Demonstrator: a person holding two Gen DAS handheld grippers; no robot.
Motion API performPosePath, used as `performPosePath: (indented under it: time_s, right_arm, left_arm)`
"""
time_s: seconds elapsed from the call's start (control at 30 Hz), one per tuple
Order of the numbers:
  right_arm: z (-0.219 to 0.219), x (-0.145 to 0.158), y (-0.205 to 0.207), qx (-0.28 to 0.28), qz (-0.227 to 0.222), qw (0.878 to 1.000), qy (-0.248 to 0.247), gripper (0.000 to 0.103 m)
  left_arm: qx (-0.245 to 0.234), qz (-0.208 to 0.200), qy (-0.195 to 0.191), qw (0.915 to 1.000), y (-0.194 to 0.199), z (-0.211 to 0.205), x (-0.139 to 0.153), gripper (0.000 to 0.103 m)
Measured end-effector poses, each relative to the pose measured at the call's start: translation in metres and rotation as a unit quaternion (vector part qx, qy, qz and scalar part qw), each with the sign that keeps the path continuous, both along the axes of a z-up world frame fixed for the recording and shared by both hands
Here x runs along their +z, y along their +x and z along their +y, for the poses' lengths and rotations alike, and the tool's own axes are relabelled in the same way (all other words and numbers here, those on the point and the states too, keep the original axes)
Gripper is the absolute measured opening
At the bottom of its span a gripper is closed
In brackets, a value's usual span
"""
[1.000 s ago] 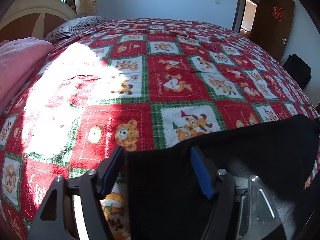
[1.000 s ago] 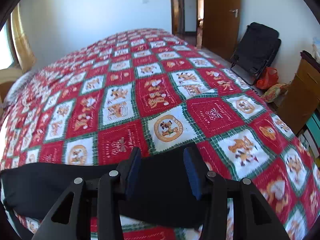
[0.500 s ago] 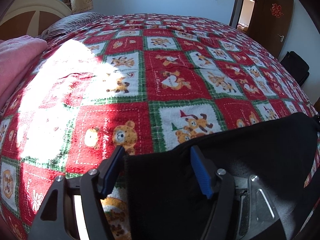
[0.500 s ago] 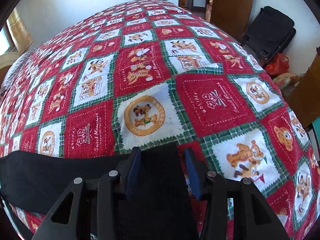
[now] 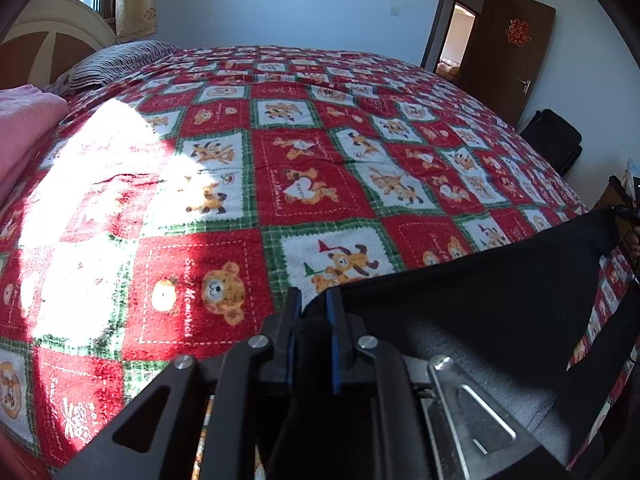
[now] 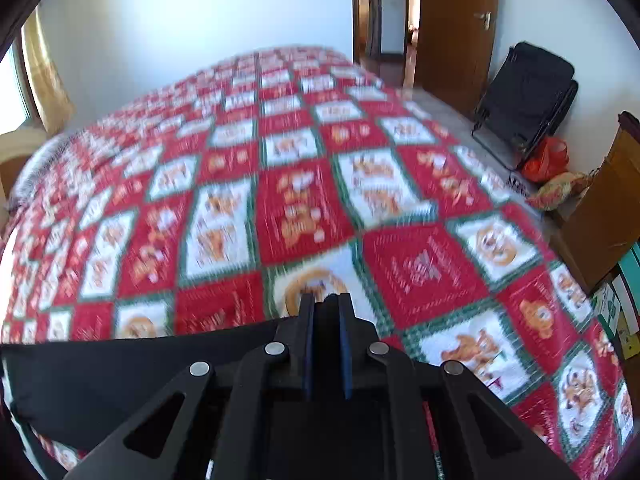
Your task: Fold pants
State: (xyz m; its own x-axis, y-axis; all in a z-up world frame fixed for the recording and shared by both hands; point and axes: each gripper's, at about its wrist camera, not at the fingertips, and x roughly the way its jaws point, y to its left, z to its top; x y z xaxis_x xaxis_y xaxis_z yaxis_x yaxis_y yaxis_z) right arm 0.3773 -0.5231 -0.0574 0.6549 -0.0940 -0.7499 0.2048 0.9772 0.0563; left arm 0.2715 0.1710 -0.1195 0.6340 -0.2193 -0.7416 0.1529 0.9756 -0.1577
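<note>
The black pants (image 5: 480,296) lie stretched along the near edge of a bed with a red, white and green bear-print blanket (image 5: 280,168). My left gripper (image 5: 313,304) is shut on the pants' left corner. My right gripper (image 6: 325,304) is shut on the other end of the pants (image 6: 120,368), which stretch away to the left in the right wrist view. The fabric hangs taut between the two grippers, slightly lifted off the blanket. The right wrist view is motion-blurred.
A pink folded blanket (image 5: 24,128) and a striped pillow (image 5: 112,64) lie at the bed's left by the headboard. A brown door (image 6: 456,28), a black folding chair (image 6: 524,100), an orange bag (image 6: 544,160) and cardboard boxes (image 6: 608,208) stand right of the bed.
Both grippers were open around the pants' edge and have closed on the fabric. The pants' edge has lifted slightly and the right gripper is moving.
</note>
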Motion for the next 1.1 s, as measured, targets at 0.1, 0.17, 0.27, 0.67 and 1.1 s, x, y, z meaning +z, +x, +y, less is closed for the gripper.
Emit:
performPosePath:
  time_s: [0.1,0.17,0.27,0.67,1.1]
  right_arm:
    - [0.002,0.025,-0.011,0.001,-0.035,0.999,-0.012,0.011]
    - [0.002,0.040,-0.023,0.004,-0.061,0.998,-0.012,0.011]
    - [0.002,0.056,-0.041,0.009,-0.089,0.996,-0.011,0.011]
    - [-0.020,0.059,-0.163,0.032,-0.146,0.989,0.005,0.011]
    - [-0.030,-0.004,-0.268,0.061,-0.104,0.993,-0.005,0.011]
  left_arm:
    - [0.005,-0.022,-0.016,0.9996,-0.006,0.007,0.011,0.013]
    - [0.003,-0.032,-0.027,0.9991,-0.011,0.009,0.017,0.013]
    - [0.001,-0.053,-0.039,0.9978,-0.022,0.013,0.026,0.013]
    - [-0.020,-0.127,-0.111,0.9855,-0.110,0.023,0.031,0.013]
    - [-0.042,-0.111,-0.126,0.9849,-0.195,0.017,-0.031,0.014]
